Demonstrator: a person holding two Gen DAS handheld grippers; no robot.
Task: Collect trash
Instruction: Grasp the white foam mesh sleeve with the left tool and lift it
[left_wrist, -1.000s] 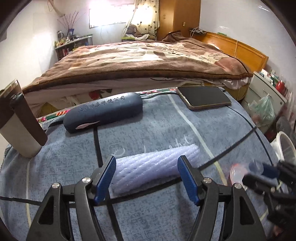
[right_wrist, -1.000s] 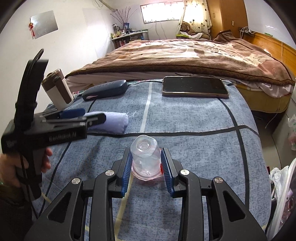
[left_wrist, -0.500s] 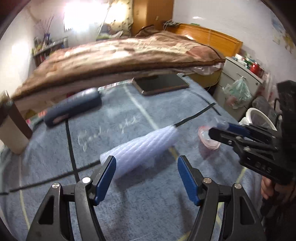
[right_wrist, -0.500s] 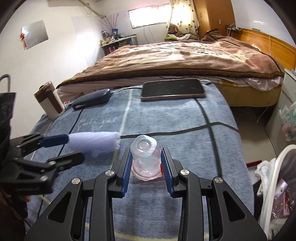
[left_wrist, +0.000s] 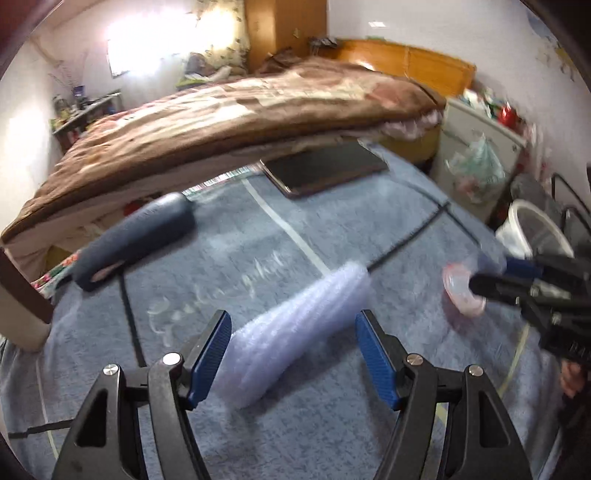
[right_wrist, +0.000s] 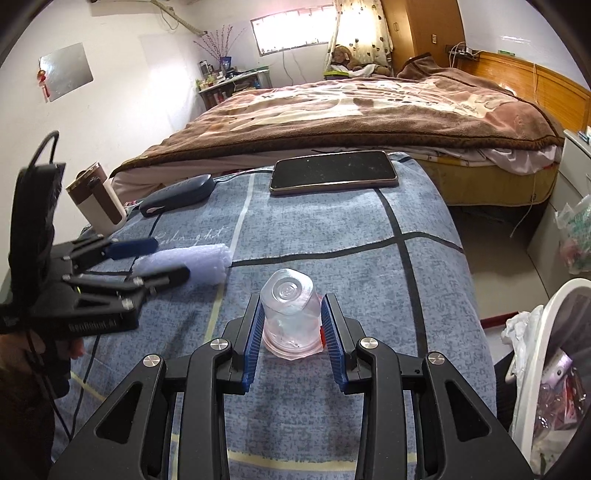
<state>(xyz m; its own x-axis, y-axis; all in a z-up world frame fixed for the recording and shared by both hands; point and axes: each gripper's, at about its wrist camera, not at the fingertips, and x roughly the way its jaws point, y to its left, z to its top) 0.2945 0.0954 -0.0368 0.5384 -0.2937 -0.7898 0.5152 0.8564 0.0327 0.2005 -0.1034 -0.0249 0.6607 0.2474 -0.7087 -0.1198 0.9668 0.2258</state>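
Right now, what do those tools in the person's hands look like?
Each hand-held gripper is a black, angular frame with silver bolts and two blue ribbed pads. The left hand-held gripper carries white lettering and a black cable; the right hand-held gripper looks the same.

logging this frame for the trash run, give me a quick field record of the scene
surface: blue cloth
left hand-held gripper: open, around foam roll, pads not pressing
right hand-held gripper: shut on clear plastic cup, upside down
non-trash on cloth: phone, dark glasses case, tumbler
bin: white basket, right of cloth
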